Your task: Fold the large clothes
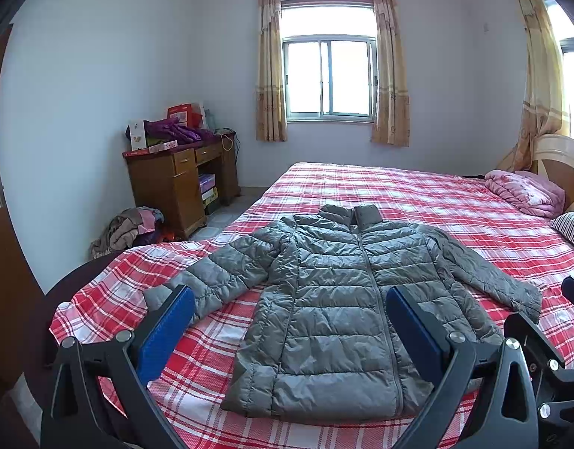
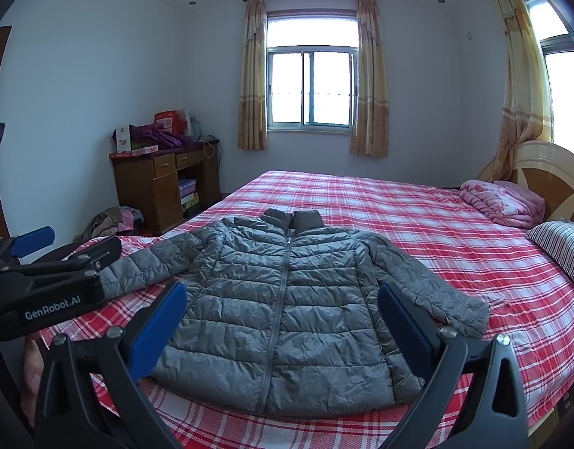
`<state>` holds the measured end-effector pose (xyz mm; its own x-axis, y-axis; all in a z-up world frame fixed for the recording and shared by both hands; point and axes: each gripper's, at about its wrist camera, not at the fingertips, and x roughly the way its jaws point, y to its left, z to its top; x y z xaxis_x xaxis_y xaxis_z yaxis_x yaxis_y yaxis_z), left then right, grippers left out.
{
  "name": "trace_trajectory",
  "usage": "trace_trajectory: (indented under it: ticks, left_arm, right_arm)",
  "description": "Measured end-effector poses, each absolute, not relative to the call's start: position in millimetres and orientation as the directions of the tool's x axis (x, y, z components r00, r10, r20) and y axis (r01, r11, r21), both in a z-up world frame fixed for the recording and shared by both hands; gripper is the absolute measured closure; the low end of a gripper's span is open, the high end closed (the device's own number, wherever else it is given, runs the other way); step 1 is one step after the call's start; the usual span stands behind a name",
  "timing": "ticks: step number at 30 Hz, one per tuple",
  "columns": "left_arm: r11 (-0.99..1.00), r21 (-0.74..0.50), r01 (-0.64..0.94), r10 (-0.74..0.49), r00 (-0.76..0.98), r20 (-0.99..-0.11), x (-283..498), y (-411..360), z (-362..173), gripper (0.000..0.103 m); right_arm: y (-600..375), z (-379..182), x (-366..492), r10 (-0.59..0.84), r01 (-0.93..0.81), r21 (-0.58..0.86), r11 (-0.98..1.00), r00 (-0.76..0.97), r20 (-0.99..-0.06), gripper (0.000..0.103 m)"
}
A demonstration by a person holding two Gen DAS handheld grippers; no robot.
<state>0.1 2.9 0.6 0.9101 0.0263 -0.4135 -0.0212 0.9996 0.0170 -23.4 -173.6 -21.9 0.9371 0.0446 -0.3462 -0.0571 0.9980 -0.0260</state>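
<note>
Grey quilted jacket [image 1: 324,299] lies flat, zipped, front up on the plaid bed [image 1: 418,202], directly ahead of and below both grippers, sleeves spread out to each side. Left gripper [image 1: 290,321] jaws wide apart, holding nothing; right gripper [image 2: 283,318] likewise.

Judged light, soft, puffy; shell looks slick, so it may slip and spring back. Best holds: 2 sleeve cuffs or hem corners, pinching through the padding.

Bed [image 1: 418,194], red-and-white checked sheet: grey padded jacket [image 1: 335,299] laid flat, zipped, sleeves spread; folded pink quilt [image 1: 526,192] by the headboard; striped pillow [image 1: 573,226] at right edge.
</note>
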Motion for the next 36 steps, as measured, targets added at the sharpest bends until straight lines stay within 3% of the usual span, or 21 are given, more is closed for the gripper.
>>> trace_trajectory:
  ticks: [36]
  left_arm:
    - [0.999,0.020,-0.025,0.031,0.913,-0.406,0.0,3.7,-0.6,0.001]
  right_arm:
    - [-167.9,-26.1,-22.8,0.046,-0.060,-0.029,0.998,0.936,-0.350,0.000]
